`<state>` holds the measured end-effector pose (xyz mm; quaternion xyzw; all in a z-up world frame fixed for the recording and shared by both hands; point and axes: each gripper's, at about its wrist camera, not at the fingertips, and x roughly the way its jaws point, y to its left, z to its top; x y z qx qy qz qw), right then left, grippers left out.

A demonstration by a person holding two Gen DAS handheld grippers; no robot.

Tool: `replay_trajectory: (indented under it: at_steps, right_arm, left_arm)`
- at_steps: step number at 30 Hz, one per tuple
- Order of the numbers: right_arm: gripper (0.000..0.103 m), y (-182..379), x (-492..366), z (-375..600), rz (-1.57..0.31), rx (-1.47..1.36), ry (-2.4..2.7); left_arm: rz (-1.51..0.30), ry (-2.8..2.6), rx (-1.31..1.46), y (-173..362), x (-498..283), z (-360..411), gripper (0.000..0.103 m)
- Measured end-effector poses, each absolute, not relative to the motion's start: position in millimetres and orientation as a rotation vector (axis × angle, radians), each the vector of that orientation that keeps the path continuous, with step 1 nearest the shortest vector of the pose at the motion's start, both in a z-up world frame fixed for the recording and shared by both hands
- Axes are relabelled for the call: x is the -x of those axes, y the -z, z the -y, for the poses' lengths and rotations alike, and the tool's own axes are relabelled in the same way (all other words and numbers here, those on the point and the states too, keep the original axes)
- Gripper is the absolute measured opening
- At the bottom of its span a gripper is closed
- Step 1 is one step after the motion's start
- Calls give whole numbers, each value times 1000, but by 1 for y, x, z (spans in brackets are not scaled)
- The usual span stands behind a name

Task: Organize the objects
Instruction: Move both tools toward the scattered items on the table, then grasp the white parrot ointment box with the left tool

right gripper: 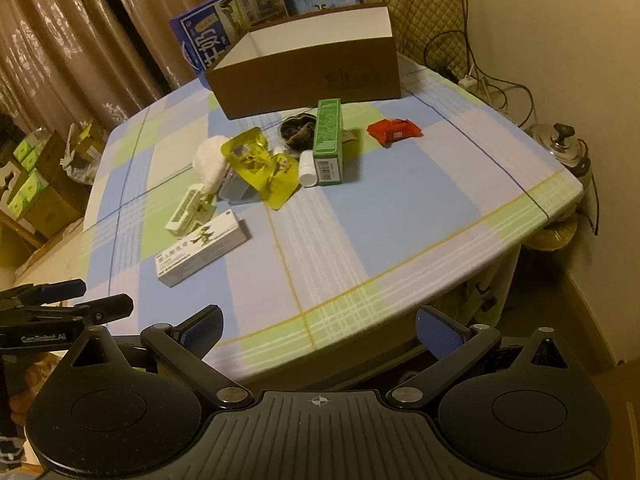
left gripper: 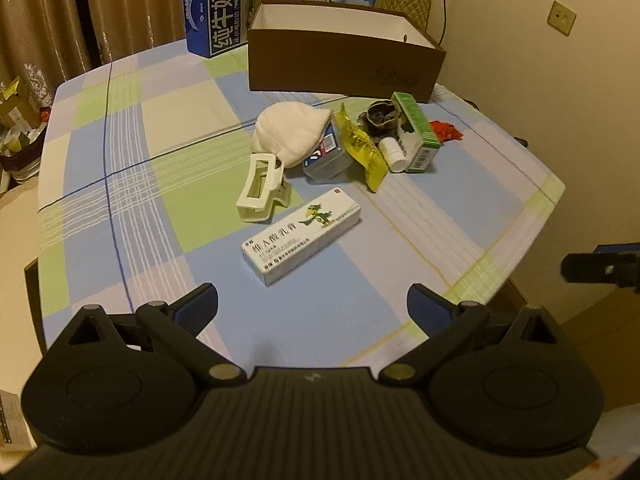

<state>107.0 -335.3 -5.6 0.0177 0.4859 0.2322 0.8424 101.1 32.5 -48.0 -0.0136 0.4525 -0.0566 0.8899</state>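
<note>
Left wrist view: left gripper (left gripper: 312, 304) spread wide, blue pads empty, hovering over the near edge of the plaid tablecloth (left gripper: 120, 184). Straight ahead at 12 o'clock, closest, white ointment carton (left gripper: 302, 235) with a green cartoon bird and large Chinese print, lying flat. Just past it at 11 o'clock, cream hair claw (left gripper: 260, 188). Behind that, white folded cloth (left gripper: 292, 132) draped over a clear plastic case (left gripper: 326, 160); yellow sachet (left gripper: 362, 148) leaning on the case; white bottle (left gripper: 392, 154) touching a green-and-white box (left gripper: 416, 132) with a barcode end; dark scrunchie (left gripper: 380, 116); red packet (left gripper: 446, 130) at 1 o'clock. Farther back, open brown cardboard box (left gripper: 344, 64), white inside. Farthest, blue milk carton case (left gripper: 216, 8) reading 纯牛奶.

Right wrist view: right gripper (right gripper: 320, 330) likewise spread, nothing between its pads, near table edge; "GenRobot.AI" legible at 9 o'clock.
</note>
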Motion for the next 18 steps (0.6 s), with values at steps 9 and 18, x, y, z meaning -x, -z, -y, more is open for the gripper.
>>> replay_trajectory:
  at_steps: [9, 18]
  right_arm:
    - [100, 12, -150, 351, -1048, -49, -458]
    - [101, 21, -177, 373, -1089, -70, -386]
  left_arm:
    - [-945, 141, -23, 90, -156, -35, 99]
    - [-1006, 196, -53, 125, -198, -30, 91]
